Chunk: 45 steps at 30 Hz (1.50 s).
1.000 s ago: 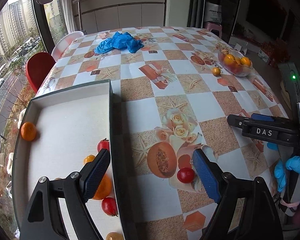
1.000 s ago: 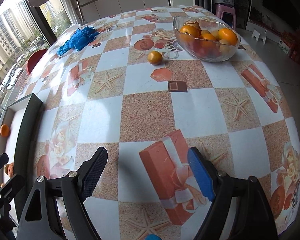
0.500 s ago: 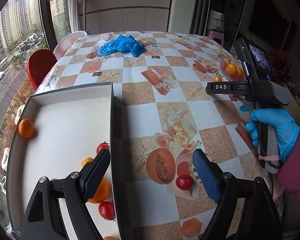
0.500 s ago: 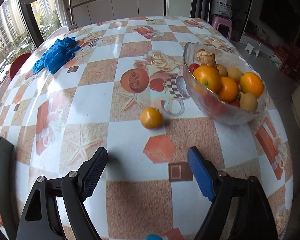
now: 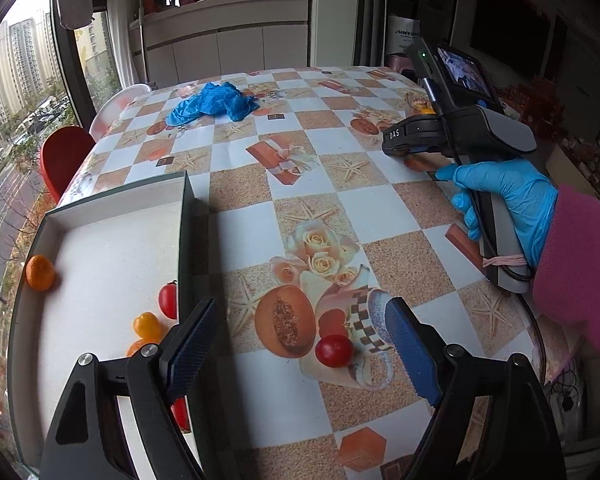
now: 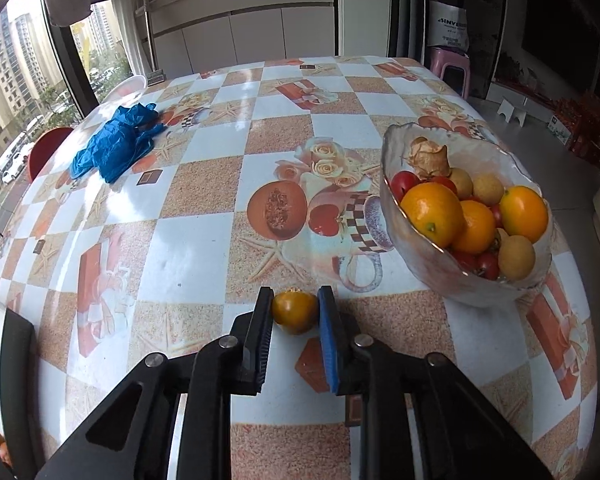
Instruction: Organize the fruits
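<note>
My right gripper (image 6: 295, 295) is closing its jaws, and both pads touch a small yellow-orange fruit (image 6: 295, 312) resting on the tablecloth just left of the glass fruit bowl (image 6: 432, 256). That bowl holds oranges, red tomatoes and tan fruits. My left gripper (image 5: 302, 305) hangs open above a red cherry tomato (image 5: 334, 351) lying on the cloth between its fingers, untouched. Left of it sits an open white box (image 5: 112, 240) holding an orange (image 5: 40, 272), a red tomato (image 5: 168, 295) and a yellow fruit (image 5: 147, 325); more fruit is hidden behind the left finger.
A heap of blue gloves (image 6: 112, 148) lies at the far left of the table. A blue-gloved hand (image 5: 508, 196) with a pink sleeve holds the right gripper over the table's right side. A red chair (image 5: 64, 158) stands beyond the left edge.
The right gripper travelled across the table to the small fruit by the bowl and closed its jaws on it. The left gripper stayed open over the red tomato.
</note>
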Each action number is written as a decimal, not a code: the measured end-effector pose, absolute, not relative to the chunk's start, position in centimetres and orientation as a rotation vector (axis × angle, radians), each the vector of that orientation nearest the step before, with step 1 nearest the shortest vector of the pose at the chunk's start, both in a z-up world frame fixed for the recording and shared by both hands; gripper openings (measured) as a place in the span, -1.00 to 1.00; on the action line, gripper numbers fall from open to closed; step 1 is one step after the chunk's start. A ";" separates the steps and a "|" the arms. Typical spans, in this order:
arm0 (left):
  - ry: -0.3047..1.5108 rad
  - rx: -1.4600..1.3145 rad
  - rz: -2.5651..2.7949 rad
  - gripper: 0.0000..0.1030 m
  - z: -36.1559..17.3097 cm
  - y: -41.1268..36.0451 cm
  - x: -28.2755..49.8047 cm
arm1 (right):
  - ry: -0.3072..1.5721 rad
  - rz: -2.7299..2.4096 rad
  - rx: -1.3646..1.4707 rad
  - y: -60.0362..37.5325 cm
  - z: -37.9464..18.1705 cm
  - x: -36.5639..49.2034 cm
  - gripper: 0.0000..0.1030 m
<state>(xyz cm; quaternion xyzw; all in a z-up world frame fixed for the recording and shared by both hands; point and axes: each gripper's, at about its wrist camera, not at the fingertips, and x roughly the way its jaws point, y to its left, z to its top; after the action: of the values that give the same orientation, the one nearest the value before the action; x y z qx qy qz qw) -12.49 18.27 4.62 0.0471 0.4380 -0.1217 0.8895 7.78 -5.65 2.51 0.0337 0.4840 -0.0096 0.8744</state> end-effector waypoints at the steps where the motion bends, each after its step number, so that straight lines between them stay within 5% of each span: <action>1: 0.918 0.100 -0.259 0.65 4.3 18.0 -12.6 | 1.014 -0.005 0.065 -5.7 2.6 7.2 -0.53; 19: 0.905 0.194 -0.234 0.66 0.7 19.0 -11.9 | 0.970 0.057 0.012 -6.6 3.1 -8.2 -0.49; 23: 0.943 0.156 -0.227 0.66 0.8 19.3 -11.6 | 0.965 0.038 0.005 -6.8 3.0 -8.8 0.09; 27: 0.936 0.137 -0.206 0.66 0.5 18.3 -12.2 | 0.952 0.009 -0.004 -6.9 2.7 -8.9 0.42; 32: 0.933 0.102 -0.167 0.96 0.1 17.6 -11.5 | 0.938 -0.013 -0.001 -6.8 2.3 -8.8 0.61; 37: 0.905 0.111 -0.162 0.98 0.0 17.2 -11.2 | 0.936 -0.012 0.003 -6.9 2.2 -8.8 0.69; 41: 0.885 0.115 -0.157 0.98 0.0 17.2 -11.5 | 0.972 0.028 -0.018 -6.4 1.9 -8.6 0.99; 45: 0.878 0.115 -0.152 0.98 0.0 17.1 -11.7 | 0.969 0.027 -0.017 -6.3 1.8 -8.7 1.00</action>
<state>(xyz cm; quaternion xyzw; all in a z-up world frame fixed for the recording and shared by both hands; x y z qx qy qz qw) -11.65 17.15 -0.03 0.0558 0.4242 -0.0734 0.9009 -8.68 -6.32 1.79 -0.0083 0.4658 0.0129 0.8848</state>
